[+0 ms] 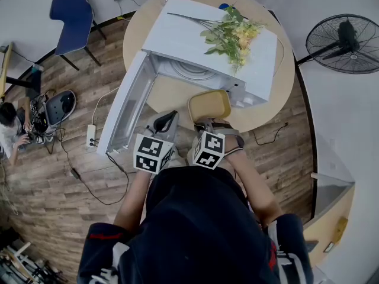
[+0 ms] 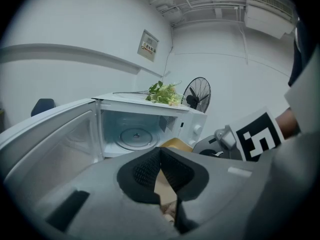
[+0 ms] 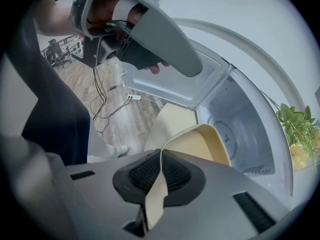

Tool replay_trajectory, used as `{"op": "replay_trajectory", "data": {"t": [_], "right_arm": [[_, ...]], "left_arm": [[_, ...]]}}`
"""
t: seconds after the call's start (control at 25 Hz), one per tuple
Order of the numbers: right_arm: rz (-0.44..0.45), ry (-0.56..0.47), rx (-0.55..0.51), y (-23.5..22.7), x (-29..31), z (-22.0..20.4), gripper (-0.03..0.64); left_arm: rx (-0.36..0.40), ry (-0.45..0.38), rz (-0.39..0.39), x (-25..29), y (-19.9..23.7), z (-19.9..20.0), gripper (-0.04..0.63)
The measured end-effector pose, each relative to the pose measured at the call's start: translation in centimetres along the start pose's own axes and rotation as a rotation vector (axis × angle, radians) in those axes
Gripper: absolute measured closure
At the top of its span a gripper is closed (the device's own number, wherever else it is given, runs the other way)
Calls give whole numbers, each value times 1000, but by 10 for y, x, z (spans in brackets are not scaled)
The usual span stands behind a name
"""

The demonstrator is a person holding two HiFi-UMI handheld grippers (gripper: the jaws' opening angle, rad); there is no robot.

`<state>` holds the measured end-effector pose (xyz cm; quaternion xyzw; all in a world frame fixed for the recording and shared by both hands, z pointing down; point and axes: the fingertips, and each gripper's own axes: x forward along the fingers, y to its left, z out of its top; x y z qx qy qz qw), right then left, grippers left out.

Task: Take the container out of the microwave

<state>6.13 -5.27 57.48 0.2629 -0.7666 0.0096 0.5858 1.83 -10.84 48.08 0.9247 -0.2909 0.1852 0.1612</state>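
A tan, shallow container (image 1: 208, 105) hangs in front of the white microwave (image 1: 195, 40), outside its cavity and over the round table's front edge. My right gripper (image 1: 204, 123) is shut on the container's near rim; in the right gripper view the thin rim (image 3: 161, 159) runs between the pads. The microwave door (image 1: 124, 105) stands swung open to the left, and the cavity holds only its glass turntable (image 2: 134, 135). My left gripper (image 1: 169, 118) hovers just left of the container, its jaws shut with nothing between them (image 2: 160, 151).
Artificial flowers (image 1: 234, 34) lie on top of the microwave. A standing fan (image 1: 346, 43) is at the right and a blue chair (image 1: 71, 16) at the back left. A power strip (image 1: 91, 136) and cables lie on the wooden floor. A person (image 1: 9, 123) sits at far left.
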Motion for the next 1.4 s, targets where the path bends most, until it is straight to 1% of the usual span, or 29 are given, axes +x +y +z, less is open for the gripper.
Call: {"op": "replay_trajectory", "data": {"t": [0.56,1.4], "right_arm": [[9,6,-3,2,1,-4,601],[25,-7,-9,3,3,-2,601]], "left_arm": [[6,17,-15,8,-1,-3,581],[1,21,6,5,5,-7,581]]}}
